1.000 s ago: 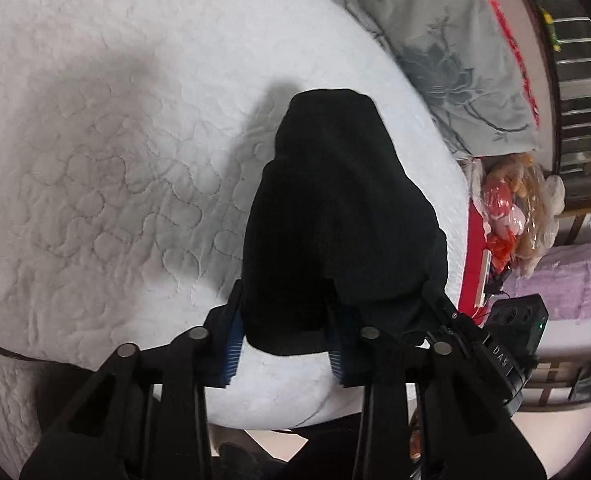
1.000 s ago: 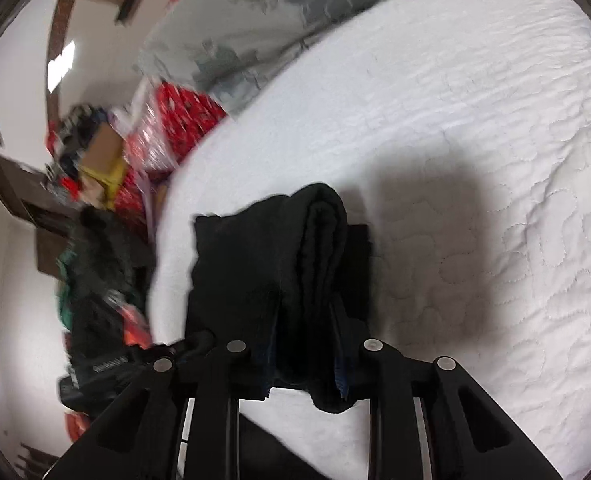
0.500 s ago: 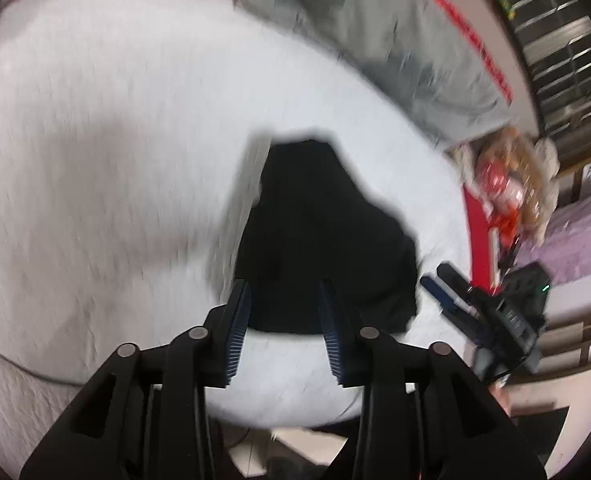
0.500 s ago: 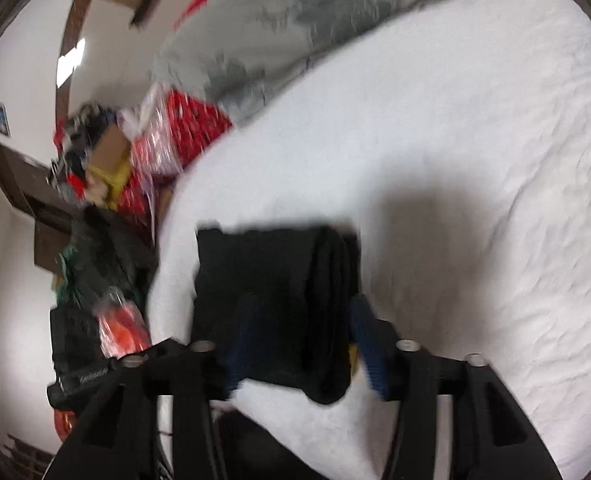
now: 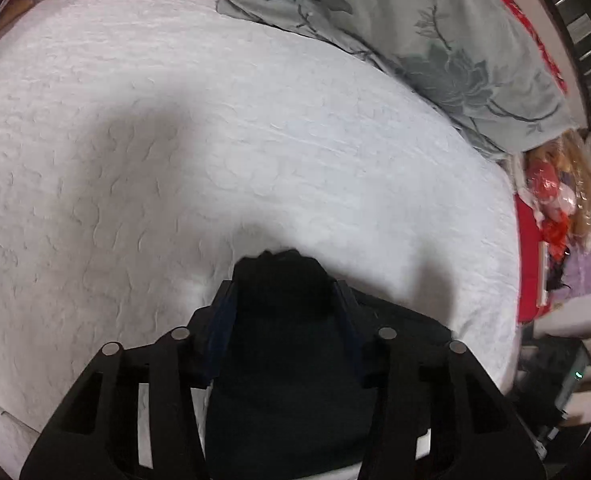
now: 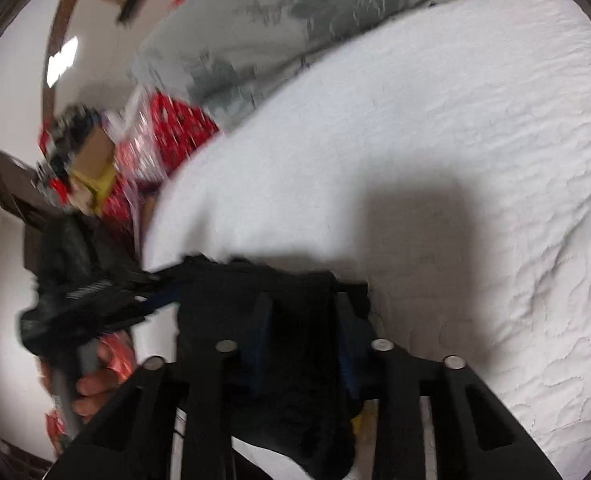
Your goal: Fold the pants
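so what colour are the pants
Black pants, plain with no pattern visible; clearest in the left wrist view.

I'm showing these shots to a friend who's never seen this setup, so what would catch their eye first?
Probably the black pants, a dark folded bundle at the near edge of the white quilted bedcover, with cloth between the fingers of both the left tool and the right tool. Next, the grey floral pillow at the far side of the bed, and the red clutter beyond the bed's edge.
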### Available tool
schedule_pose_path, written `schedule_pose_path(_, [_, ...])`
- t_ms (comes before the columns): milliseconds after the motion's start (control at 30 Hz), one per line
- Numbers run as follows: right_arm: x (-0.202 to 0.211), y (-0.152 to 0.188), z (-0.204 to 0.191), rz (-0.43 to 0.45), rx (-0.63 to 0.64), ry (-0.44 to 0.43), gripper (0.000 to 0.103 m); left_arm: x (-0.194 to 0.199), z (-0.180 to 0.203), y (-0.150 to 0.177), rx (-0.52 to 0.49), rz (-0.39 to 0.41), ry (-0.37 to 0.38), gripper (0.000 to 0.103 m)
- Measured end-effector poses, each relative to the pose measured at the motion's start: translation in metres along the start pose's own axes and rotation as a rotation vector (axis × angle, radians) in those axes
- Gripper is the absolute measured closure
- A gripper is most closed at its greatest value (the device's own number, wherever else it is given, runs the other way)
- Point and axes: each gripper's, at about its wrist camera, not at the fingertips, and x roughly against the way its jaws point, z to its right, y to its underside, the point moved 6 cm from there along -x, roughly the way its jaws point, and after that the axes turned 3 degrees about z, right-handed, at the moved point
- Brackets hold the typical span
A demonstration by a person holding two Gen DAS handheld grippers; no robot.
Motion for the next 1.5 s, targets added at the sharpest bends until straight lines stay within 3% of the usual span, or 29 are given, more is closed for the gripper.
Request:
schedule_pose_path(67, [-0.002,-0.002,0.008,0.002,-0.027,0.006,0.079,-0.014,-0.001,0.001,-0.013,-0.020,-0.052,0.058])
schedule_pose_path(133, [-0.012,0.003,0.016,-0.029,-0.030,0.042,0.080,-0.019,-0.004,0.001,0.022,-0.025,-0.053,0.058])
schedule_pose_path(267, [-0.010,0.005,0.013,-0.037,-0.042,0.027,0.073,0.000,-0.009,0.008,0.031,-0.019,0.008,0.056])
schedule_pose_path(433, [0.018,0.016,0.006,-0.054,-0.035,-0.041,0.052,0.037,-0.025,0.030,0.058,0.031,0.085,0.052])
schedule_pose_path(600, [0.019,0.044,0.006,-0.094,0.013,-0.003,0.051,0.038,-0.036,0.077,0.102,0.014,0.121,0.048])
schedule_pose_path(700, [0.022,0.055,0.001,-0.092,0.059,0.012,0.076,0.029,-0.033,0.103,0.086,-0.018,0.084,0.048])
schedule_pose_path(767, [0.034,0.057,-0.004,-0.054,0.074,-0.006,0.078,0.020,-0.033,0.117,0.034,-0.025,0.003,0.048])
schedule_pose_path(867, [0.026,0.069,0.008,-0.080,0.086,0.047,0.078,0.012,-0.030,0.125,0.013,-0.010,-0.029,0.048])
schedule_pose_path(933, [0.018,0.077,0.021,-0.099,0.073,0.081,0.076,0.015,-0.024,0.125,-0.010,-0.001,-0.052,0.048])
schedule_pose_path(1000, [0.020,0.076,0.024,-0.081,0.024,0.069,0.064,0.019,-0.020,0.125,-0.037,0.015,-0.074,0.048])
schedule_pose_path(1167, [0.032,0.065,0.014,-0.055,0.019,0.058,0.063,0.032,-0.010,0.123,-0.081,0.063,-0.102,0.048])
schedule_pose_path(1300, [0.046,0.054,0.010,-0.018,0.000,0.052,0.053,0.040,-0.003,0.120,-0.130,0.089,-0.116,0.048])
schedule_pose_path(1500, [0.050,0.042,0.013,0.002,-0.043,0.057,0.049,0.052,0.000,0.116,-0.164,0.131,-0.127,0.048])
